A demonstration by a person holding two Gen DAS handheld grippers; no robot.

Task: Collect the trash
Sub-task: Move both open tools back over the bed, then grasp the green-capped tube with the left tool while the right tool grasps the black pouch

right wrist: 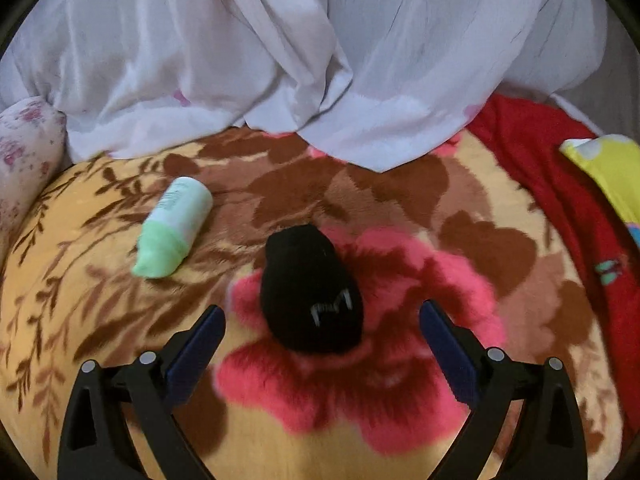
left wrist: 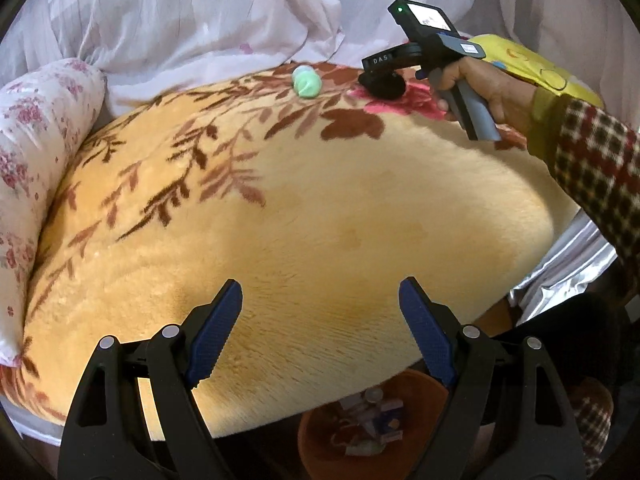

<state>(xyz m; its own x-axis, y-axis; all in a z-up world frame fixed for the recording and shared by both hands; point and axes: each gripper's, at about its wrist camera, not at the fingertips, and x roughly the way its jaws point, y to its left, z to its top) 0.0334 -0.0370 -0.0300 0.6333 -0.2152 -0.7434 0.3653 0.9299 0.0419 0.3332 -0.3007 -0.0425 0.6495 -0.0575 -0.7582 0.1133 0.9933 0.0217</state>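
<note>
A rolled black sock-like bundle (right wrist: 311,292) with a small white mark lies on the pink flower of the blanket, just ahead of and between the fingers of my open right gripper (right wrist: 322,312). A rolled green and white bundle (right wrist: 173,227) lies to its left. In the left wrist view the green bundle (left wrist: 306,81) and the black bundle (left wrist: 382,86) sit at the far edge of the bed, with the right gripper (left wrist: 424,52) above the black one. My left gripper (left wrist: 320,292) is open and empty over the near blanket. An orange bin (left wrist: 320,436) with several scraps stands below the bed edge.
The yellow floral plush blanket (left wrist: 320,208) covers the bed. White curtain fabric (right wrist: 320,60) drapes along the back. A floral pillow (left wrist: 36,152) lies left. A red cloth (right wrist: 560,184) and yellow cushion (right wrist: 612,176) lie right. Silver fabric (left wrist: 560,268) hangs at the bed's right edge.
</note>
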